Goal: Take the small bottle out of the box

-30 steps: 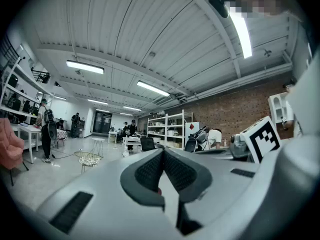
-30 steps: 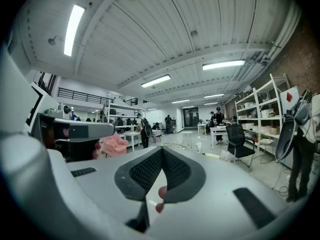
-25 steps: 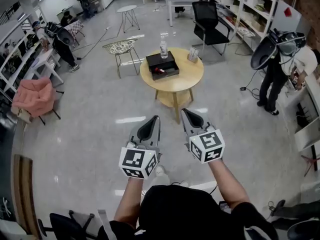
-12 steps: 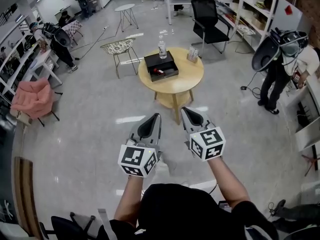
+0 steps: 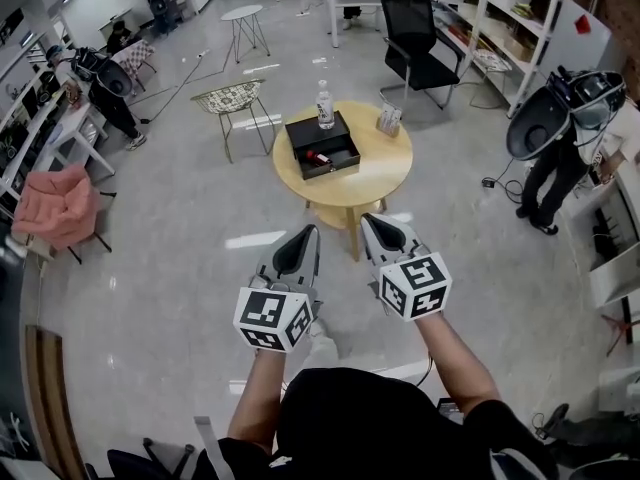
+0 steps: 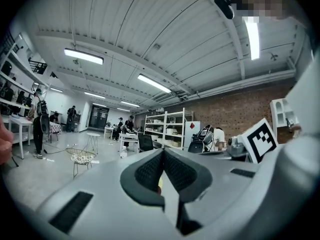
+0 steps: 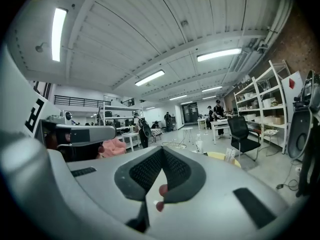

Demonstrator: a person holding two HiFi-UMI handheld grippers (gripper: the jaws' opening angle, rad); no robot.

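Note:
A black open box (image 5: 322, 148) lies on a round wooden table (image 5: 375, 173) ahead of me, across the floor. Inside it lies a small bottle (image 5: 318, 157) with a red part. My left gripper (image 5: 303, 242) and right gripper (image 5: 378, 228) are held side by side in front of my chest, well short of the table. Both point toward it. The jaws of each meet at the tips with nothing between them. In the right gripper view the table's yellow rim (image 7: 220, 157) shows just past the shut jaws (image 7: 161, 151).
A clear plastic water bottle (image 5: 325, 105) stands behind the box and a small card holder (image 5: 389, 120) sits at the table's right. A wire chair (image 5: 235, 100) stands to the left, a black office chair (image 5: 418, 34) behind. A person (image 5: 555, 158) stands at right; shelves line the far right.
The table with the box has drifted slightly lower and larger in the head view as I come closer. Both grippers keep their place and stay shut.

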